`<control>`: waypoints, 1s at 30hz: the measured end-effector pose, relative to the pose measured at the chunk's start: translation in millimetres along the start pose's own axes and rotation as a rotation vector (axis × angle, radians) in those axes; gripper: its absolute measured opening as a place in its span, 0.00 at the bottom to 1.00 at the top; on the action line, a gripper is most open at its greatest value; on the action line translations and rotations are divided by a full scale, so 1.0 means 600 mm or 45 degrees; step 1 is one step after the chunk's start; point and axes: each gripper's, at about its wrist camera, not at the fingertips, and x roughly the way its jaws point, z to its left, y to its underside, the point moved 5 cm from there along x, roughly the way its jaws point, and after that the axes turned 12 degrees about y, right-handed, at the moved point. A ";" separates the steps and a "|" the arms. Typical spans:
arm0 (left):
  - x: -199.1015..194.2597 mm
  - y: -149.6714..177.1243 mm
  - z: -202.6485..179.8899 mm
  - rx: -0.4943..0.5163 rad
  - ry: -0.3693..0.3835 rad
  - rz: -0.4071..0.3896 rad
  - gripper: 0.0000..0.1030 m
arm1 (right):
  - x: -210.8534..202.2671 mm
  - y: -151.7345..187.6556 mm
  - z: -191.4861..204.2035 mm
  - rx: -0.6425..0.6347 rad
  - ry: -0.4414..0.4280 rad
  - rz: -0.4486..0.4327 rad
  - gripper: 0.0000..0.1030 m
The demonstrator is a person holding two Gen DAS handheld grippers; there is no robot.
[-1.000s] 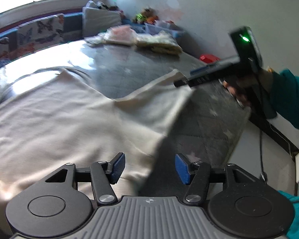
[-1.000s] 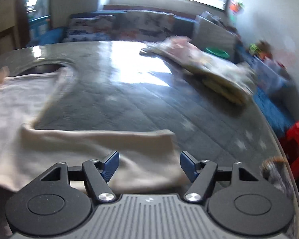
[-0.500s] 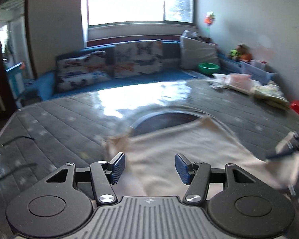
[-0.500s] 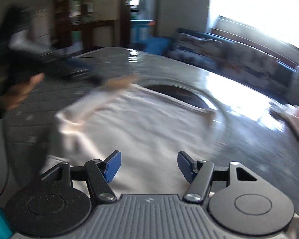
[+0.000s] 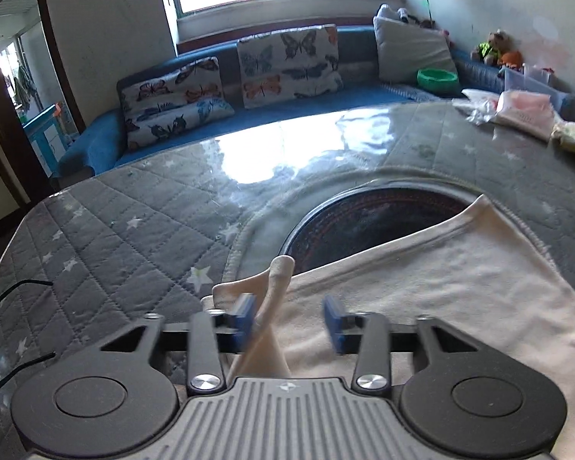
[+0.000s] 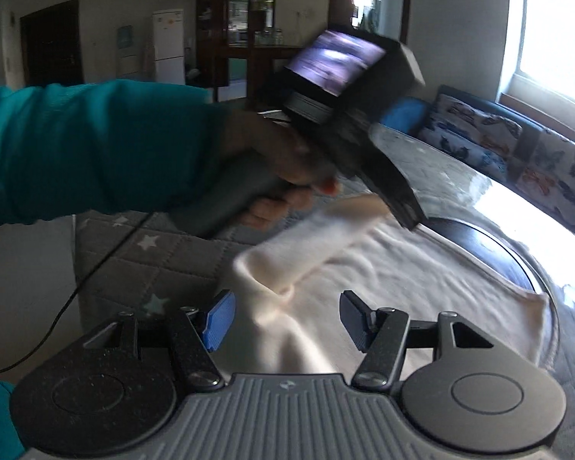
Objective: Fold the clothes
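Here, the left gripper (image 5: 290, 320) sits low over the cream garment (image 5: 433, 299), jaws parted, a raised fold of sleeve standing between them against the left pad. The right gripper (image 6: 283, 322) hovers open above the same cloth. The garment lies flat on the grey quilted table (image 5: 126, 237), its long axis running rightward in the left view, its sleeve (image 6: 310, 241) tilted up toward the left gripper.

Cream shirt (image 5: 421, 291) lies mostly flat across table's (image 5: 134, 230) dark round inset, one sleeve (image 6: 310, 245) lifted.
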 end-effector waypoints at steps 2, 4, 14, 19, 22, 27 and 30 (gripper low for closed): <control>0.004 0.000 0.007 -0.015 -0.014 0.008 0.08 | 0.006 -0.004 0.011 -0.020 -0.018 -0.002 0.59; -0.006 0.000 0.018 -0.032 -0.036 -0.013 0.05 | 0.010 -0.007 0.023 -0.053 -0.024 -0.006 0.59; -0.116 0.014 0.092 -0.194 -0.117 -0.171 0.03 | 0.042 -0.002 0.117 -0.278 -0.081 -0.022 0.43; -0.128 0.020 0.100 -0.200 -0.119 -0.180 0.03 | 0.067 0.017 0.137 -0.356 -0.012 0.020 0.34; -0.128 0.019 0.107 -0.213 -0.124 -0.177 0.03 | 0.075 0.022 0.133 -0.330 0.000 0.035 0.27; -0.123 0.021 0.118 -0.226 -0.133 -0.164 0.03 | 0.085 0.022 0.103 -0.235 0.039 0.062 0.07; -0.127 0.024 0.124 -0.239 -0.149 -0.165 0.03 | 0.080 0.021 0.090 -0.168 0.016 0.060 0.04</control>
